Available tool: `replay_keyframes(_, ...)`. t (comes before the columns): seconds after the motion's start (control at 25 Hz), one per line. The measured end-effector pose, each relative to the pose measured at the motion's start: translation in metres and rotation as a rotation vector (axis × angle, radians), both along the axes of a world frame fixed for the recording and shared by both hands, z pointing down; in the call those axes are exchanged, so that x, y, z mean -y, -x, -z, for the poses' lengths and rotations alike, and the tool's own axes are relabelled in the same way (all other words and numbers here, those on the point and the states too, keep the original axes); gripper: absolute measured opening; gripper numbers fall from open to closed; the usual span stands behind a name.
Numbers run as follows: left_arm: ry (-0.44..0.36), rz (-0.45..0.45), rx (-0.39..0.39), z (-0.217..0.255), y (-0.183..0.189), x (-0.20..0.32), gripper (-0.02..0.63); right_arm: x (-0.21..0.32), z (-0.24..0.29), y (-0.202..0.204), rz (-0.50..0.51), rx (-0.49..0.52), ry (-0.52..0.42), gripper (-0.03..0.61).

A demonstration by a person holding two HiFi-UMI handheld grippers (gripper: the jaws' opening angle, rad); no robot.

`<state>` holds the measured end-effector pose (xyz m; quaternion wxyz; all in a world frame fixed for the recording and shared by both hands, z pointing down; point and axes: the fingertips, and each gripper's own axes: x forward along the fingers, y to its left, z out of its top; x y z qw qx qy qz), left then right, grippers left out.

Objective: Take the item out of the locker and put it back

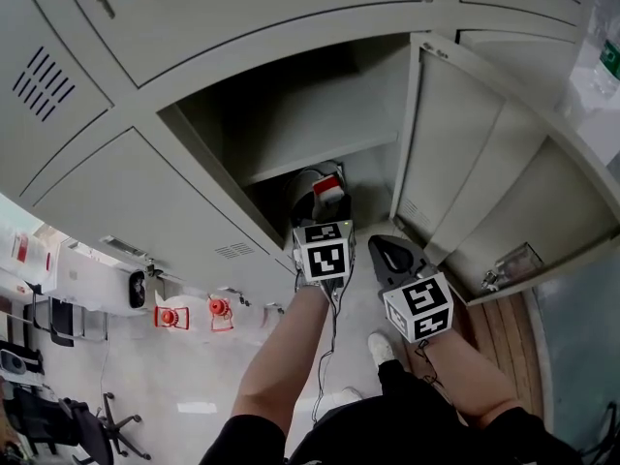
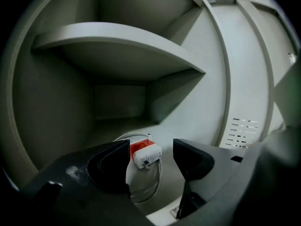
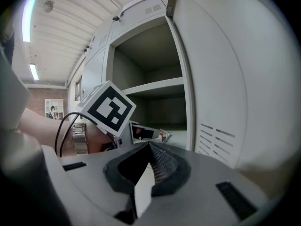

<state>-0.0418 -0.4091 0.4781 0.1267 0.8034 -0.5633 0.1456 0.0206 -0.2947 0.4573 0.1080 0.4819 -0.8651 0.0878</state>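
While the adapter [image 2: 145,153] lies on the locker [image 1: 291,114] floor under the shelf [image 2: 117,36], on top of its coiled cable [image 2: 141,185], the left hand-held gripper [image 2: 150,149] is inside the bay, released: jaws wide apart, pads on nothing. In its own view the adapter shows in the gap between the jaw tips but further in, with clear space to the 3 o'clock jaw. Contact with the 9 o'clock jaw can't be ruled out, since that jaw overlaps the adapter's edge.

Right hand-held gripper [image 3: 148,149] is clenched and empty, jaws tip to tip. It hangs outside the bay, at 4 o'clock of the left one in the head view, next to the open door [image 1: 455,163].

Step, as a judgement: either the reach-in for the pick or the let-go after the put-back. These frames don't settle which. Item in the locker plus open jaws fits both.

If it's the pick, the next move is to push the left jaws further in until they straddle the adapter body, close on the body rather than the cable, then lift clear of the shelf edge at 12 o'clock. Risk: cable loops dragging or snagging on the way out.

If it's the put-back, the left one backs straight out without catching the cable.
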Motion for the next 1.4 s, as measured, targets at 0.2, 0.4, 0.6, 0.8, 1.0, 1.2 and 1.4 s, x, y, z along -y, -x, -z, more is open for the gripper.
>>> replay_keyframes(0.2, 0.04, 0.043, 0.019, -0.012, 0.006, 0.016, 0.27, 0.002, -0.006, 0.001, 0.01, 0.001, 0.016, 0.052)
replay_keyframes(0.4, 0.065, 0.074, 0.037, -0.018, 0.007, 0.027, 0.285, 0.003, -0.014, 0.001, 0.014, 0.004, 0.03, 0.052)
replay_keyframes(0.6, 0.104, 0.073, 0.045, -0.034, 0.001, 0.036, 0.293, 0.008, -0.014, 0.004, 0.014, 0.006, 0.034, 0.052)
replay_keyframes(0.8, 0.117, 0.078, 0.135, -0.04, -0.001, 0.038, 0.295, 0.009, -0.018, 0.003, 0.012, 0.008, 0.045, 0.052)
replay_keyframes(1.0, 0.141, 0.105, 0.221, -0.048, -0.001, 0.042, 0.296, 0.007, -0.019, 0.004, 0.015, 0.014, 0.055, 0.052)
replay_keyframes(1.2, 0.133, 0.087, 0.299, -0.05, -0.002, 0.042, 0.295, 0.006, -0.02, 0.0, 0.011, 0.017, 0.055, 0.052)
replay_keyframes(1.4, 0.132, 0.058, 0.292, -0.053, -0.002, 0.043, 0.295, 0.003, -0.022, -0.007, -0.002, 0.028, 0.064, 0.052)
